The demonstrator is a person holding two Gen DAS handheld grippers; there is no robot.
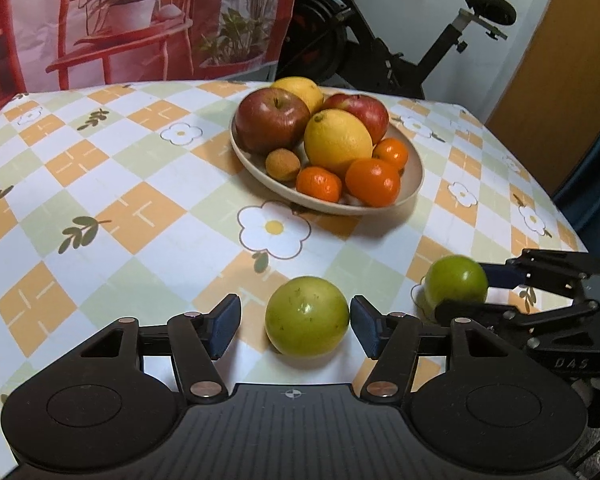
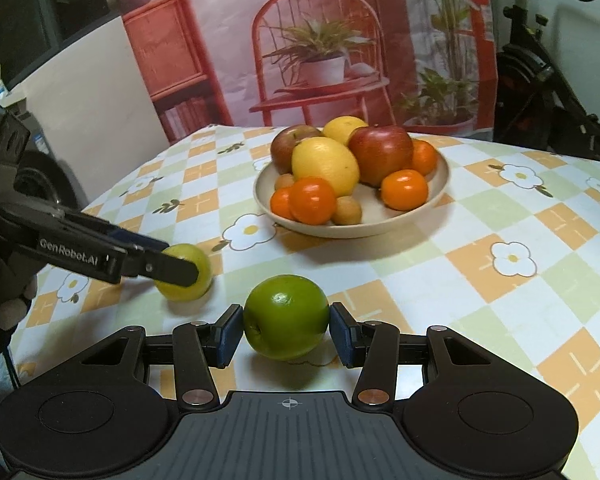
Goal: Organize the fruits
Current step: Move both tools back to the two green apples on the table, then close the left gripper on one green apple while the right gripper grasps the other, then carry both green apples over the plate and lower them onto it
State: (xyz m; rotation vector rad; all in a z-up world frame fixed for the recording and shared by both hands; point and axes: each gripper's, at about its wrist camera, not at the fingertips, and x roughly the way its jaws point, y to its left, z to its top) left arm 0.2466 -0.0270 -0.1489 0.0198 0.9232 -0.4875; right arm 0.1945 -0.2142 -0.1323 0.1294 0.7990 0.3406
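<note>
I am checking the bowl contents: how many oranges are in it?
3. In the bowl: one orange at the front, one beside it, one on the right. A fourth may be partly hidden behind.

The desk wears a checked cloth [image 1: 112, 184] of orange, pale green and white squares printed with white daisies. Behind it, from ten to twelve o'clock in the left wrist view, hangs a printed backdrop [image 1: 140, 20] of red chairs and potted plants. At one o'clock stands a black exercise bike [image 1: 380, 52], with a yellow-brown door [image 1: 560, 80] at two.
</note>
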